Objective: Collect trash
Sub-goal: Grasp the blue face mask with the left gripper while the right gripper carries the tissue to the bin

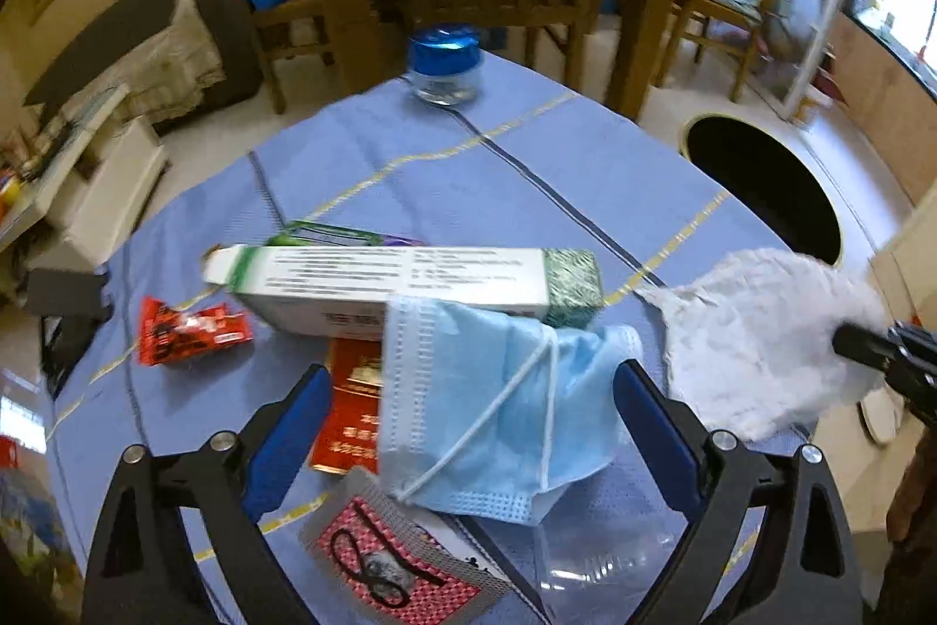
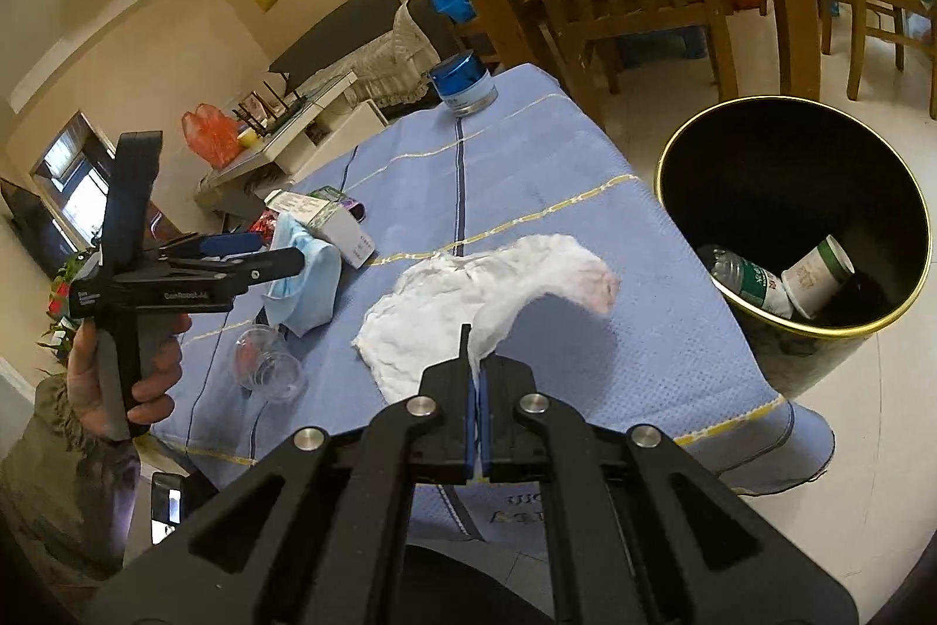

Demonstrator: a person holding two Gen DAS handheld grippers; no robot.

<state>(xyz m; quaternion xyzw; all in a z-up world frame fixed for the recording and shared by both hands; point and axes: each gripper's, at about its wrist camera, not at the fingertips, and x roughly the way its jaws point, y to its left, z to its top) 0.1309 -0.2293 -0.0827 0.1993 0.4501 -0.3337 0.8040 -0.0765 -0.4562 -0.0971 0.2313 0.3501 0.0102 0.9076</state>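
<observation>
- Right gripper (image 2: 477,379): jaws clamped on a white crumpled tissue (image 2: 486,285); it sits lifted above the blue tablecloth (image 2: 527,156), loose end curling toward the bin side.
- Left gripper (image 1: 471,402): jaws wide apart, nothing pinched. A blue face mask (image 1: 498,408) lies between the blue pads (image 1: 293,426), no pad contact visible.
- Mask drapes over one end of a white-and-green carton (image 1: 404,285); a red packet (image 1: 351,408) sits partly under both.
- Other trash on the cloth: a red wrapper (image 1: 193,329) left of the carton, a checked red-and-grey sachet (image 1: 404,560) near the camera, and a clear plastic cup (image 2: 269,361) on its side.
- Blue-lidded jar (image 1: 445,65) stands at the far edge of the table.
- Black bin (image 2: 790,215) with gold rim stands on the floor just beside the table; a bottle (image 2: 749,282) and a paper cup (image 2: 817,276) are inside.
- A hand (image 2: 140,361) grips the left gripper's handle.
</observation>
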